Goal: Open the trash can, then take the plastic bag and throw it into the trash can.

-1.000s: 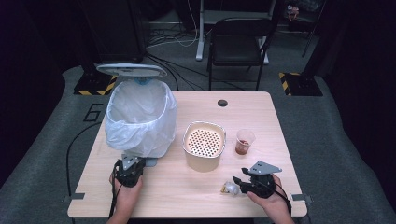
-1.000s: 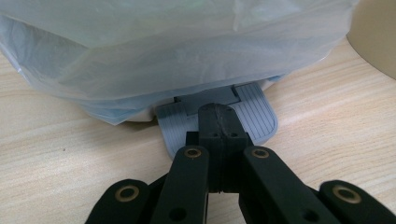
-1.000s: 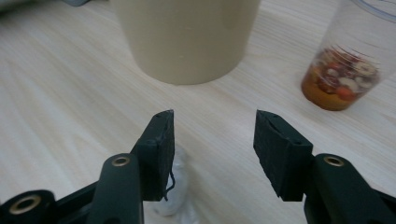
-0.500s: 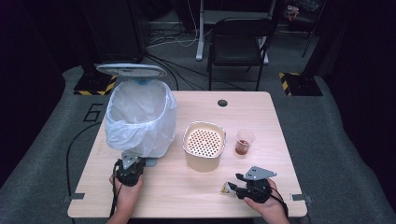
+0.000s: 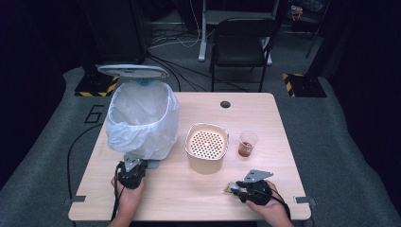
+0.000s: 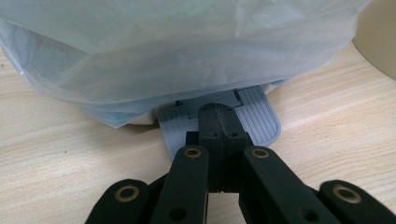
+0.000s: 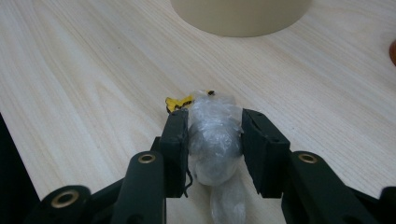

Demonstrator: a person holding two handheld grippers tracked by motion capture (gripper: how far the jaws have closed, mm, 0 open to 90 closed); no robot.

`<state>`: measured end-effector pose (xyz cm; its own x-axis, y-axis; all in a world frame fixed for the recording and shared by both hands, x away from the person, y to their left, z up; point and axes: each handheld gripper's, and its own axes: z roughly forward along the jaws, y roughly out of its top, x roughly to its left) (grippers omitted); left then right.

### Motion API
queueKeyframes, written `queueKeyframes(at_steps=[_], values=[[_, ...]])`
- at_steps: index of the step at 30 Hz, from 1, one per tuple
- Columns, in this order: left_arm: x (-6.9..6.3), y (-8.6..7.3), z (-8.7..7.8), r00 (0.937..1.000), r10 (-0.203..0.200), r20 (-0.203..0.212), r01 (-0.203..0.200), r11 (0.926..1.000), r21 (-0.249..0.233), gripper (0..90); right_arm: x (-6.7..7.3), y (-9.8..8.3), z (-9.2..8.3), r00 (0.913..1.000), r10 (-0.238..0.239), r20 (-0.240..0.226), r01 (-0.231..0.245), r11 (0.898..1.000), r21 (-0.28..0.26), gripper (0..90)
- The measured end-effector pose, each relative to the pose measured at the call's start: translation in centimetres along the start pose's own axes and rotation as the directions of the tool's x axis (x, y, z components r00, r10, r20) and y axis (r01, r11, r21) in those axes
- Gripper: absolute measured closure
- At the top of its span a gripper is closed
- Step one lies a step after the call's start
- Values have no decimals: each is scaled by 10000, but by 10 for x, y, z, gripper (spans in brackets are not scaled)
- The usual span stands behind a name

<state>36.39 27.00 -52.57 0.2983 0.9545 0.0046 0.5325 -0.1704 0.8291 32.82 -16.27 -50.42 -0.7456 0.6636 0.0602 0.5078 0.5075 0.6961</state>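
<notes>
A pedal bin lined with a pale plastic bag (image 5: 142, 118) stands at the table's left, its lid (image 5: 132, 71) raised. My left gripper (image 5: 135, 165) (image 6: 218, 116) is shut, its tips resting on the bin's grey ribbed pedal (image 6: 261, 114). Near the front edge on the right, my right gripper (image 5: 235, 187) (image 7: 215, 123) lies low on the table. Its jaws have just been closing and now press on both sides of a crumpled clear plastic wad (image 7: 214, 140) with a yellow scrap at its far end. The wad (image 5: 230, 187) rests on the wood.
A beige pot with a perforated insert (image 5: 206, 146) stands mid-table. A clear cup of brown liquid (image 5: 247, 143) is to its right. Behind the table stands a black chair (image 5: 241, 42). The table top (image 5: 189, 198) has a cable hole (image 5: 225, 104) at the back.
The right gripper's jaws have narrowed around the plastic wad, and the hand shifted slightly toward the table's front edge. The left gripper has stayed on the pedal.
</notes>
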Motion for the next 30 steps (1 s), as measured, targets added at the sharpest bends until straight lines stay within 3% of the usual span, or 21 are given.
queueKeyframes(at_steps=[4,5,6,7,8,10,15,17,18,25,26,28,30], values=[[-1,0,0,10000,83,-52,-83,10000,-3,900,-2,1,0,10000,-95,16,95,9999,-33,656],[-3,-1,1,9996,-284,87,284,9996,-80,900,-1,1,0,10000,-77,36,77,10000,-53,661],[-1,0,0,10000,15,-38,-16,10000,-43,900,-1,1,0,10000,-19,32,20,10000,-57,663],[-1,0,0,10000,51,-54,-51,10000,-36,900,0,2,-1,10000,27,-32,-27,10000,-63,665],[-4,-1,1,9996,-295,44,295,9995,-142,900,0,2,-1,9999,88,-101,-89,9999,-81,666],[-4,-1,1,9999,-161,-14,161,9998,-98,900,0,4,-3,9998,79,-175,-84,9996,-260,667],[-4,-1,1,9995,-297,47,297,9994,-152,900,0,7,-4,9997,162,-157,-167,9994,-319,666],[-3,-1,1,9995,-294,75,294,9995,-100,900,0,9,-5,9995,225,-201,-232,9992,-329,666],[0,0,0,9998,155,-87,-155,9999,-11,900,0,10,-5,9995,187,-270,-196,9993,-312,665],[-1,0,0,9999,111,-96,-111,9999,-49,900,-1,17,-11,9987,219,-469,-242,9985,-494,665],[-4,-1,1,9997,-259,7,259,9996,-112,900,-1,20,-13,9985,292,-458,-316,9981,-534,665],[-4,-1,1,9996,-265,4,265,9996,-104,900,-1,22,-15,9987,270,-424,-293,9981,-542,665],[-1,0,0,10000,33,-46,-33,10000,-22,900,-2,29,-20,9991,240,-356,-263,9976,-634,665]])
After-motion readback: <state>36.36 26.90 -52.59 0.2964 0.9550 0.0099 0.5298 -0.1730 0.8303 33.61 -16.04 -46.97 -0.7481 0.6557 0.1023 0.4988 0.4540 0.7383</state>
